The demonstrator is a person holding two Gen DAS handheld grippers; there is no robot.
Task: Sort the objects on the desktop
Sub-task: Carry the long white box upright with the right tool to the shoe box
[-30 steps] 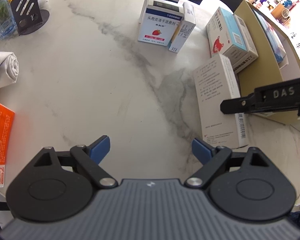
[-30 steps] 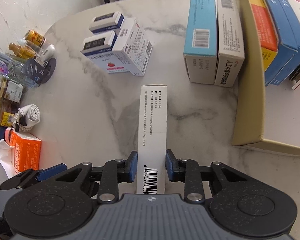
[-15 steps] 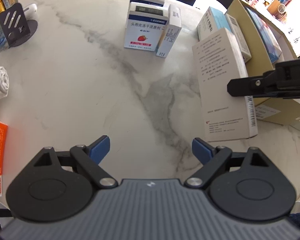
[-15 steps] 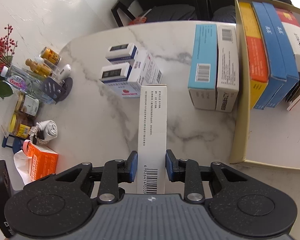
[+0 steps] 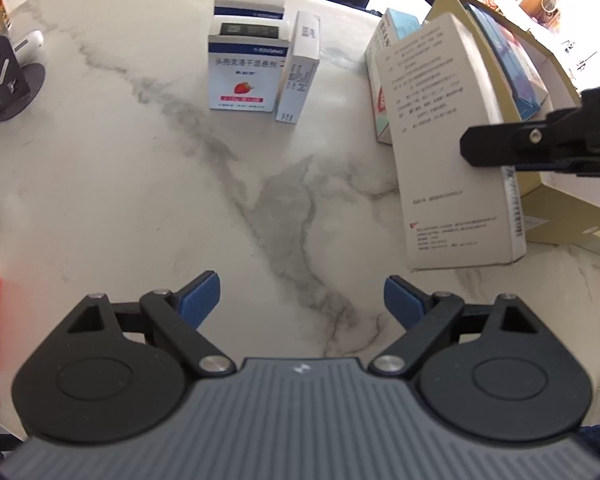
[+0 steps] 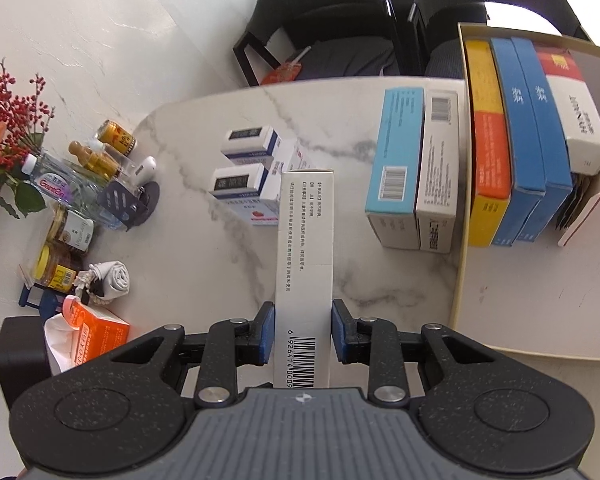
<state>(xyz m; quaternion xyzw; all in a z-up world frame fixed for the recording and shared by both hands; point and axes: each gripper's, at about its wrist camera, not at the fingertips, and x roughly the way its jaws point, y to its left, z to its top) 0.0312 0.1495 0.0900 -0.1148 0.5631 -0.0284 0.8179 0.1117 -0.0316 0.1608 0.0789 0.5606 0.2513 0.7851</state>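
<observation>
The right hand-held gripper (image 6: 303, 336) is clenched on a long white carton (image 6: 305, 264), its blue pads pressing the two narrow side faces near the barcode end. Gripping at one end leaves the far end free, which suits sliding the carton in among upright boxes. In the left wrist view the carton (image 5: 452, 148) hangs tilted above the worktop (image 5: 140, 184), clear of the marble, just beside the beige tray (image 6: 540, 320).

The tray holds a row of boxes standing on edge: a yellow-and-orange box (image 6: 490, 152), two blue boxes (image 6: 534, 132) and a white box (image 6: 576, 120), packed against the far wall. The near part of the tray floor is bare. Judged from this layout, the carton is destined for that row.

A light-blue box (image 6: 396, 152) and a grey-white box (image 6: 440, 172) stand outside the tray, touching it, not yet sorted.

The left hand-held gripper (image 5: 300, 300) is released, jaws wide apart, nothing between them, over bare marble.
</observation>
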